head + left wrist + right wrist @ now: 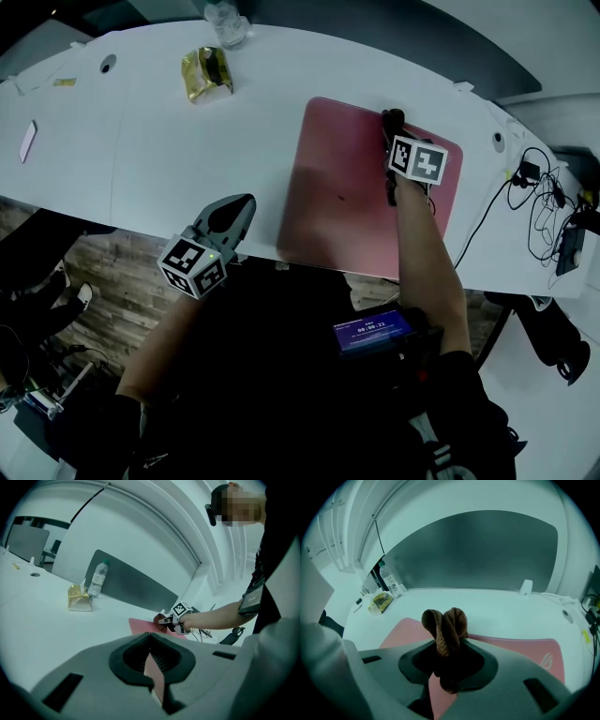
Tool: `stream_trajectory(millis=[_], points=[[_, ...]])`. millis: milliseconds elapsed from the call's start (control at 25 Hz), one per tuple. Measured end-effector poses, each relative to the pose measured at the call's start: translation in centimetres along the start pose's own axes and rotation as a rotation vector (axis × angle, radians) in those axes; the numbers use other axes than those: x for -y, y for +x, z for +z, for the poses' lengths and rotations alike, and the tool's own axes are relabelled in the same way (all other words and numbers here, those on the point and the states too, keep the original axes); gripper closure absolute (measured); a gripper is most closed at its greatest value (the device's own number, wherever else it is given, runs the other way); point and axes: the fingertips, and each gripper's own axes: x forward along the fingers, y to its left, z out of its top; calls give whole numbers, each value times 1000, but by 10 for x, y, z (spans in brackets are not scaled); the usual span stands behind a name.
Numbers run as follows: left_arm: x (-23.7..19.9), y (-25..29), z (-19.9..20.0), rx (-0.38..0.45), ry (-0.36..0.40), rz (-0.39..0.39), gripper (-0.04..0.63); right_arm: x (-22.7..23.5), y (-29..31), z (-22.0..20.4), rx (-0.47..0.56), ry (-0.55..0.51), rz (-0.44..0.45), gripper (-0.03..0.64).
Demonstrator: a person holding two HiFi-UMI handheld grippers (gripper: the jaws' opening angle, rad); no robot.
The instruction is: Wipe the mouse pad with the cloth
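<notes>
Our right gripper (446, 665) clamps the cloth (445, 626), bunched just ahead of its jaws, mouse pad (337, 192) directly beneath; we should press it flat and sweep evenly. Meanwhile our left gripper (151, 663) sits jaws together, empty.

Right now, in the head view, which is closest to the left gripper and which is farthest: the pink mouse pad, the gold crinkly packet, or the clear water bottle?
1. Pink rectangular mouse pad, just to the right of the left gripper.
2. Gold crinkly packet, farther back on the white table.
3. Clear plastic water bottle, at the table's far edge.
</notes>
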Motion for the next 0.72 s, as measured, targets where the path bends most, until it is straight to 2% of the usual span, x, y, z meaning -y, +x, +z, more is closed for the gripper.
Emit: stream_trajectory(millis=[720], points=[[-41,-47,-4,22,-35,44,586,-116,41,18,-4,-90,116,500]])
